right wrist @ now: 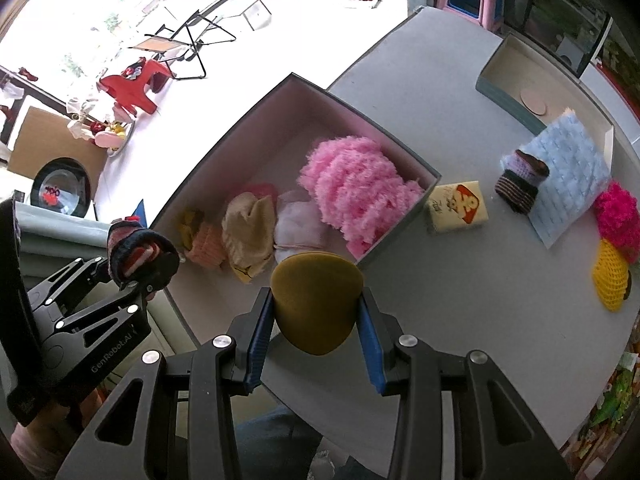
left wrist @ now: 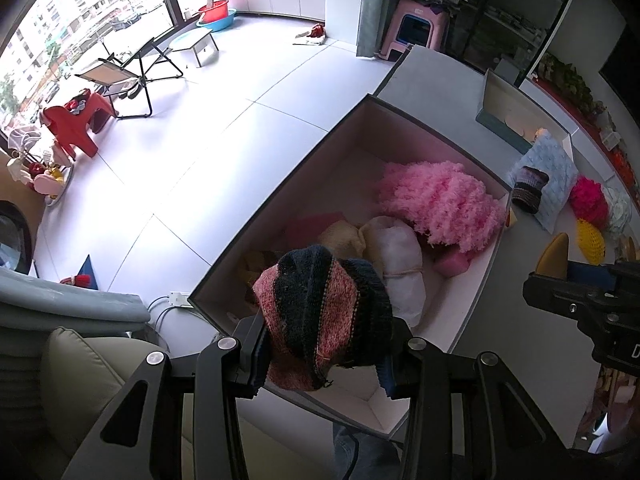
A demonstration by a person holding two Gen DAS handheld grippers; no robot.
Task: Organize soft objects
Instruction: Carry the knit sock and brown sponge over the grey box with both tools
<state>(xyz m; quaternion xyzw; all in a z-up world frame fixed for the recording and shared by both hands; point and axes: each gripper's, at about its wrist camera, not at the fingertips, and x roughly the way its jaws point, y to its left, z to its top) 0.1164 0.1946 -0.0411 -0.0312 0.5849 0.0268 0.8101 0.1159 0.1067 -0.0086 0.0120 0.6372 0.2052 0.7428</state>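
Left tongs [left wrist: 324, 344] pinch a striped knit hat [left wrist: 324, 316] over the box [left wrist: 280, 196]'s near corner; right tongs [right wrist: 316, 320] pinch a mustard pad [right wrist: 316, 300] just before its rim.

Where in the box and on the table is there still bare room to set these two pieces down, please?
In the box, the far-left corner behind the beige cloth and beside the fluffy pink yarn is bare; the near half is crowded. On the table, a wide patch lies between the box, the packet and the yellow knit. The right edge is cluttered.
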